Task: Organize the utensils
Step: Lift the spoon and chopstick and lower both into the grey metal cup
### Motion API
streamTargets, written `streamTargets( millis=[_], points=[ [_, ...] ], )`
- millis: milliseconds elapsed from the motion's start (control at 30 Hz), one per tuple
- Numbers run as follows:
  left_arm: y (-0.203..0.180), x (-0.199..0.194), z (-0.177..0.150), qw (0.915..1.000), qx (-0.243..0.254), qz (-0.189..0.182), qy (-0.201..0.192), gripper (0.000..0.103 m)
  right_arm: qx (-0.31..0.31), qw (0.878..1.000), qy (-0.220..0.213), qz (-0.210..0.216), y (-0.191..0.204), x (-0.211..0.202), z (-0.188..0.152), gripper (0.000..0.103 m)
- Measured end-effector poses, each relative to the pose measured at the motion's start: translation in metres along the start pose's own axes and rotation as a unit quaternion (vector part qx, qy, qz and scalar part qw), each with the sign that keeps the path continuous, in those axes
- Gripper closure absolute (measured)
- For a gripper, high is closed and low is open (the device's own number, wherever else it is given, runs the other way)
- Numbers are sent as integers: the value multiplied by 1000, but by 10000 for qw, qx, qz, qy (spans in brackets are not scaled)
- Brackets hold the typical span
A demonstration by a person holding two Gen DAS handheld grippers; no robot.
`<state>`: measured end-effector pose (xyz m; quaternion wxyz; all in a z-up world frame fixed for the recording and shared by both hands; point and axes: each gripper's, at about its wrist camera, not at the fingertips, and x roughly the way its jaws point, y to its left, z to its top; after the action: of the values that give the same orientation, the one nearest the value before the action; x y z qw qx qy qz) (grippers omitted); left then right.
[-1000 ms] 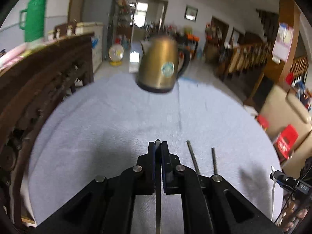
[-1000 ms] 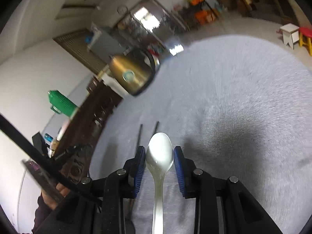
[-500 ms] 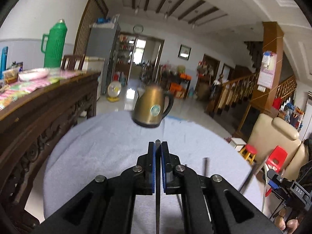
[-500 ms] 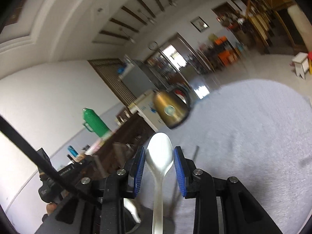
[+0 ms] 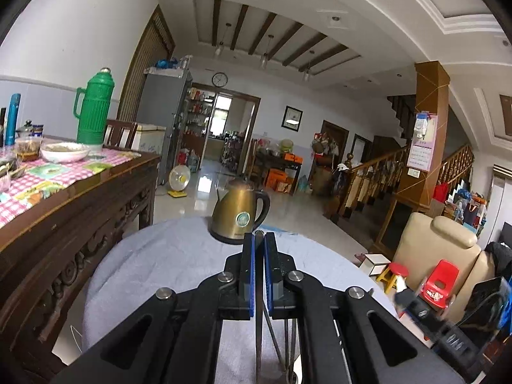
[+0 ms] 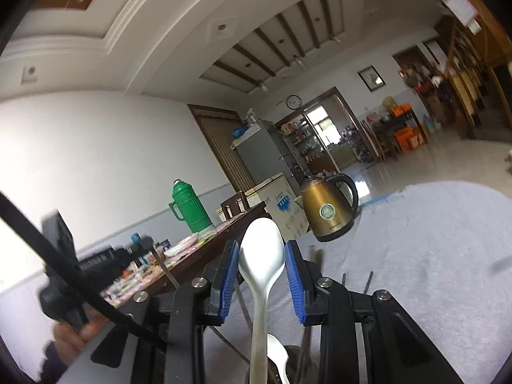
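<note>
The white plastic spoon point(image 6: 261, 256) stands lengthwise between our right gripper's point(image 6: 261, 267) fingers, which grip it; our left gripper point(image 5: 259, 264) clenches a thin dark chopstick point(image 5: 258, 336), holder below both.

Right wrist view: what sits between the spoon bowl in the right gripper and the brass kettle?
In the right wrist view, only bare grey tablecloth separates the white spoon, clamped in the right gripper, from the brass kettle.
</note>
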<state>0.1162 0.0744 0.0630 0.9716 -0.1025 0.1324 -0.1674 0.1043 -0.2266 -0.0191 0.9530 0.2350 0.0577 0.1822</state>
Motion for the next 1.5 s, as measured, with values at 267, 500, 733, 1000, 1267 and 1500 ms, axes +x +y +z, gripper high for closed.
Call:
streamTargets(
  millis=[267,500,733,1000,1267,1500],
  points=[
    [-7,-23,17,9992,-20,-289,-269,97,-556,9984,32,-135,23,26,-19,71],
    [-12,-39,27,9962,-216,-689,-489,97,-638,9975,-63,-291,18,27,-24,71],
    [-13,-21,12,9966,-329,-689,-298,97,-731,9961,-89,-480,12,32,-31,71],
    [-9,-2,-15,9979,-438,-464,51,97,-955,9935,-43,-619,13,34,-45,71],
    [-18,-2,-28,9982,-236,-481,276,97,-1243,9902,121,-623,19,24,-57,71],
    [-25,-2,-36,9970,-134,-557,524,97,-1317,9892,227,-608,21,7,-59,71]
  ],
)
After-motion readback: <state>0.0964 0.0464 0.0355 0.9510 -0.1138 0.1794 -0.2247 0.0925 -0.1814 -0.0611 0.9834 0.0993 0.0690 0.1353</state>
